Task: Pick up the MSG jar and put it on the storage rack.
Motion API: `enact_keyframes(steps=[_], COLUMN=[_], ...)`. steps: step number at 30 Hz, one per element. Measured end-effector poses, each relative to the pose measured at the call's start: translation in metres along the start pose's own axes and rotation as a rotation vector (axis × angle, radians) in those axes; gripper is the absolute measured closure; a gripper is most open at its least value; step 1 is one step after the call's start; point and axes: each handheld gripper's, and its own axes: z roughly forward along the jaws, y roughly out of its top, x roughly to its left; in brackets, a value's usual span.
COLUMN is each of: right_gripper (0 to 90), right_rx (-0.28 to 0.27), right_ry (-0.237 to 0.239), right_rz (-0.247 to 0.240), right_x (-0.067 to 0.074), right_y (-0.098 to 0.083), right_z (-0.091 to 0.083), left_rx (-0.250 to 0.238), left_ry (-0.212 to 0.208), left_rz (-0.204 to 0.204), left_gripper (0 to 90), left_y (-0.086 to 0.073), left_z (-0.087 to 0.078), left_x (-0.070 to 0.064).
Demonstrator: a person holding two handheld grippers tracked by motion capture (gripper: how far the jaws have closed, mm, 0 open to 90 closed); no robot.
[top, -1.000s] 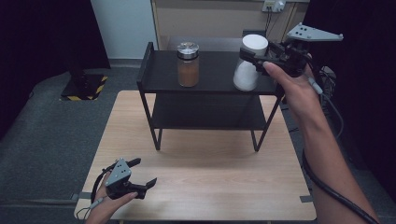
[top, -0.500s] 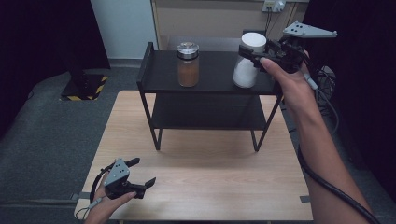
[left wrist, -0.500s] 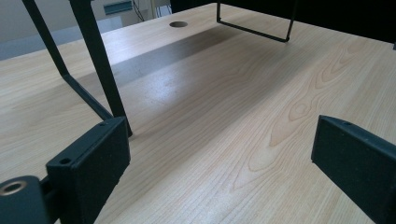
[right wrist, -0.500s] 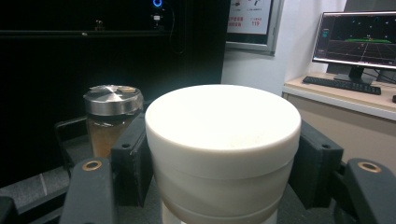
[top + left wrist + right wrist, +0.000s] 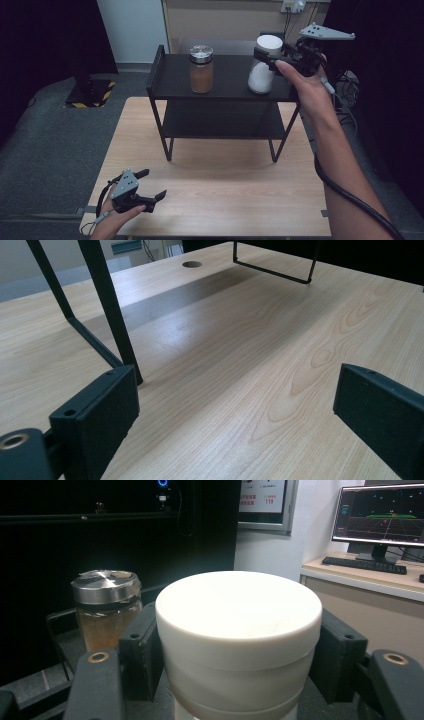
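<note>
A white jar (image 5: 262, 70) with a wide white lid is at the right end of the black rack's top shelf (image 5: 227, 82). My right gripper (image 5: 267, 55) is shut on it just below the lid; in the right gripper view the black pads press both sides of the jar (image 5: 239, 625). Whether its base rests on the shelf I cannot tell. A glass jar of amber-brown stuff (image 5: 201, 70) with a metal lid stands to its left on the same shelf (image 5: 107, 615). My left gripper (image 5: 153, 184) lies open and empty low over the table's front left (image 5: 235, 405).
The rack has a lower shelf (image 5: 220, 122) and thin black legs (image 5: 112, 315) on a light wooden table (image 5: 225, 190). The right gripper's cable (image 5: 345, 195) trails along the forearm. Grey floor lies beyond the table's left edge.
My right gripper has shifted slightly to the left with the white jar in it. The left gripper has stayed where it was.
</note>
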Motion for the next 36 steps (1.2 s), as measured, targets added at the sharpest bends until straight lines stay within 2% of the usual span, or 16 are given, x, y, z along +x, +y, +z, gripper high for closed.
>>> enact_keyframes(steps=[6, 11, 15, 19, 24, 36], right_gripper=[33.5, 33.2, 22.6, 13.8, 11.1, 6.1], right_rx=[0.000, 0.001, 0.002, 0.017, 0.028, 0.029], right_ry=[0.010, 0.014, 0.018, -0.015, -0.040, -0.044], right_rz=[0.031, 0.038, 0.046, 0.032, 0.033, 0.032], right_x=[-0.004, -0.005, -0.004, 0.003, 0.007, 0.014], right_y=[0.000, 0.000, 0.001, 0.005, 0.006, 0.003], right_z=[0.001, 0.001, 0.001, -0.003, -0.012, -0.033], left_rx=[0.008, 0.006, 0.005, 0.007, 0.001, 0.006], left_ry=[-0.006, -0.007, -0.006, -0.009, -0.011, -0.016], left_rz=[0.001, 0.002, 0.002, 0.007, 0.009, 0.017], left_gripper=[3.1, 3.1, 3.1, 3.1, 3.1, 3.0], left_y=[0.000, 0.000, 0.001, 0.002, 0.002, 0.004], left_z=[0.002, 0.002, 0.002, 0.002, 0.002, 0.004], left_x=[0.000, -0.001, -0.001, -0.001, -0.003, -0.007])
